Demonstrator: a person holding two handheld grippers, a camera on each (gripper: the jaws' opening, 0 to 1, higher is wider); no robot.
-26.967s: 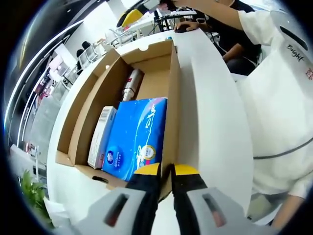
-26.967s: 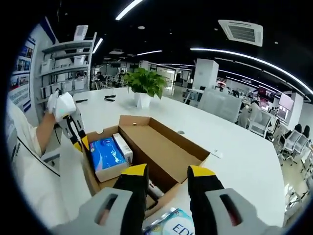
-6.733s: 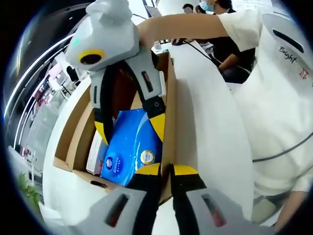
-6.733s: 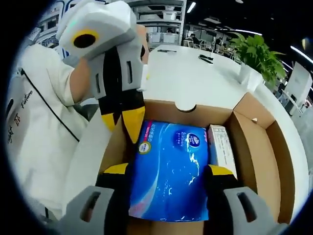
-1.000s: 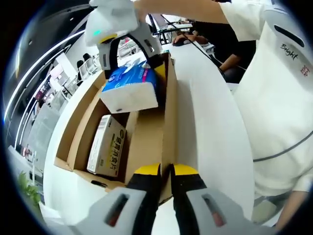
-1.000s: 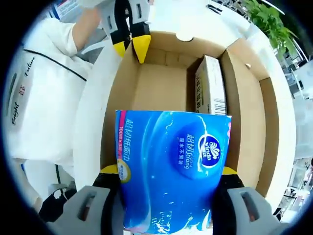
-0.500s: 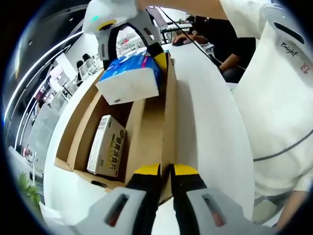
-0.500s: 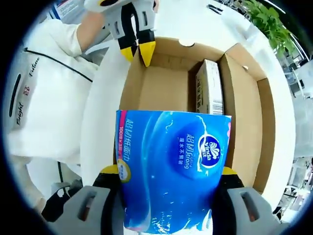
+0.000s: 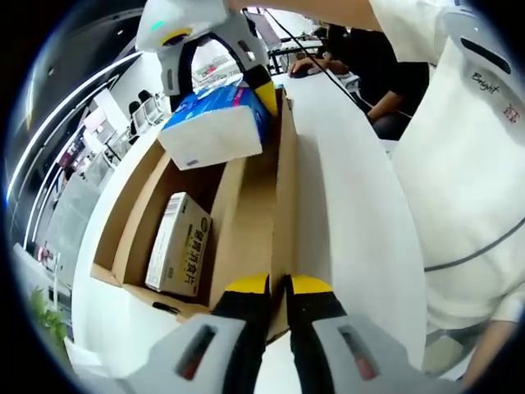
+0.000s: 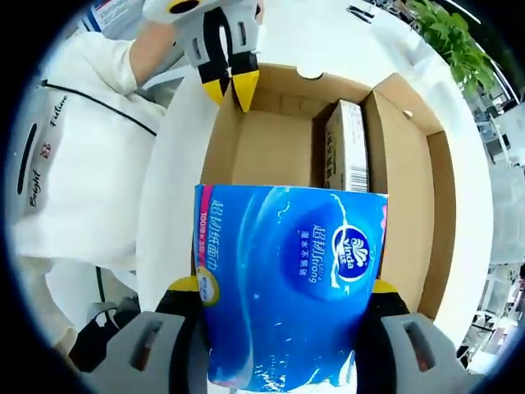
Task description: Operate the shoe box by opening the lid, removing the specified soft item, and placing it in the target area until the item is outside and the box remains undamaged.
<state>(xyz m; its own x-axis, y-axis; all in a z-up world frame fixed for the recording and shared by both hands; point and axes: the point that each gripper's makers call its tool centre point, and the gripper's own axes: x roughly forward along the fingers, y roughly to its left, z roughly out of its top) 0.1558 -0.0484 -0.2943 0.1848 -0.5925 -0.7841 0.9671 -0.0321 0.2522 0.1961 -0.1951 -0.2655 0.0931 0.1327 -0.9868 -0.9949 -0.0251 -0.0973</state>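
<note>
The blue soft tissue pack (image 10: 291, 263) hangs above the open cardboard shoe box (image 10: 262, 148), with my right gripper (image 10: 285, 289) shut on its two sides. In the left gripper view the tissue pack (image 9: 215, 131) is over the box's far end, held by the right gripper (image 9: 217, 97) coming down from the top. My left gripper (image 9: 279, 287) is shut on the top edge of the shoe box wall (image 9: 283, 205) beside the white lid (image 9: 349, 189). The right gripper view has that left gripper (image 10: 230, 90) at the box's far wall.
A small printed carton (image 9: 180, 246) lies inside the box along one side, the same carton (image 10: 349, 144) in the right gripper view. A person in a white shirt (image 9: 467, 164) stands close by the lid side. A potted plant (image 10: 447, 29) sits on the white table.
The tissue pack, earlier lying in the box, is lifted out by the right gripper; over the last second it rose a little more. The left gripper keeps its hold on the wall.
</note>
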